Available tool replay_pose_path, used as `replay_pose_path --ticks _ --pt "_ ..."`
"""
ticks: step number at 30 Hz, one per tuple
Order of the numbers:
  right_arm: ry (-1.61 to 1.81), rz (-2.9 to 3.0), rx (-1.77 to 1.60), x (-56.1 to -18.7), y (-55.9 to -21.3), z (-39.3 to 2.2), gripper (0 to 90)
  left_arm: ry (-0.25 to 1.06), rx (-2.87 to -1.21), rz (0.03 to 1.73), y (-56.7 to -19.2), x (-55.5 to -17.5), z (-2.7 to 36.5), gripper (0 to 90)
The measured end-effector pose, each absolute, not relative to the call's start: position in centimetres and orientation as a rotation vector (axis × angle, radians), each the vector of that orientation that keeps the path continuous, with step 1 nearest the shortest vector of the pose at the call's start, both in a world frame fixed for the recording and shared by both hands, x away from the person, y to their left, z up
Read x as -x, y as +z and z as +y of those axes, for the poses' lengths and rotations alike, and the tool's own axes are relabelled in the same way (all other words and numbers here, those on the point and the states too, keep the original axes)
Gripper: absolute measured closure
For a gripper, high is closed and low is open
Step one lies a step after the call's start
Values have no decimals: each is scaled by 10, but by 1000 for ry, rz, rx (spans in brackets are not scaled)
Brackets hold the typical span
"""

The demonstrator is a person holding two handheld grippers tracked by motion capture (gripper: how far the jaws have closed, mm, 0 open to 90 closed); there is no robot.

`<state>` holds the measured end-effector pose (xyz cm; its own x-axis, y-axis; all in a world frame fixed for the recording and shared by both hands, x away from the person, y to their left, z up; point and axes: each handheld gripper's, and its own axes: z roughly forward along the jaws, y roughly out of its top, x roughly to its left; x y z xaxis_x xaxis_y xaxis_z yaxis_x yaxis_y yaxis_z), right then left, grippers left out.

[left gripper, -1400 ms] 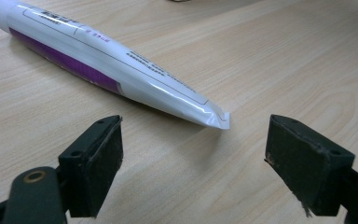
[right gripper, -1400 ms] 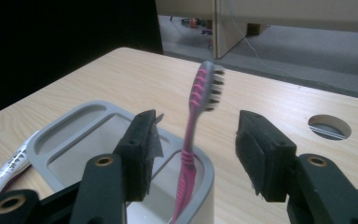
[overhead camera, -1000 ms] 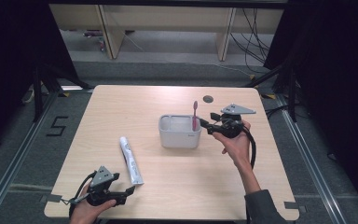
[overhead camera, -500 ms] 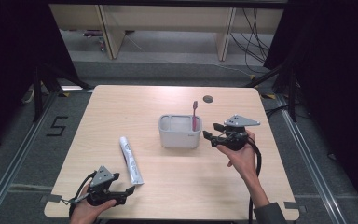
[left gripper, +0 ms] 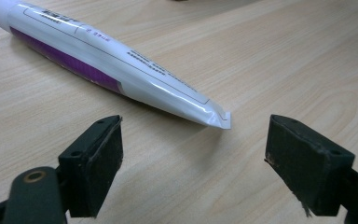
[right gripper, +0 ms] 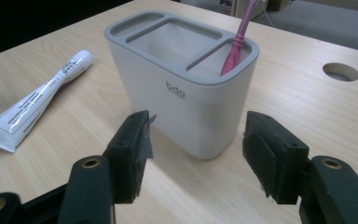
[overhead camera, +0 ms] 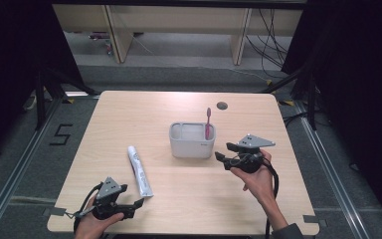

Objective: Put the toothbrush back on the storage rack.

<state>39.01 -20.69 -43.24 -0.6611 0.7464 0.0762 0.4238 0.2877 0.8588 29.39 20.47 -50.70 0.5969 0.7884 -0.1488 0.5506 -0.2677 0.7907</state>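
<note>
A: Left gripper?
B: Low at the table's seven o'clock, held from behind by the left hand, jaws spread, empty.
A: Right gripper?
B: Four o'clock, pointing toward nine; right hand underneath, forearm running to the near edge, jaws apart, empty.

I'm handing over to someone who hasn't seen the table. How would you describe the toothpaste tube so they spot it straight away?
Start at the white holder in the middle of the table. Look left and toward the person: the tube lies flat on the wood, cap end pointing away, crimped end close to the open left gripper. It is the only white tube with a purple stripe; the pink toothbrush stands in the holder instead.
</note>
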Motion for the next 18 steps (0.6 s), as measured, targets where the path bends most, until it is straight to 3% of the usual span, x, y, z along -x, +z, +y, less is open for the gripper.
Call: replay_pose_path --ticks 18 --pt "1281 2276 -1075 -365 -458 -215 396 347 -1952 1069 -507 -294 205 185"
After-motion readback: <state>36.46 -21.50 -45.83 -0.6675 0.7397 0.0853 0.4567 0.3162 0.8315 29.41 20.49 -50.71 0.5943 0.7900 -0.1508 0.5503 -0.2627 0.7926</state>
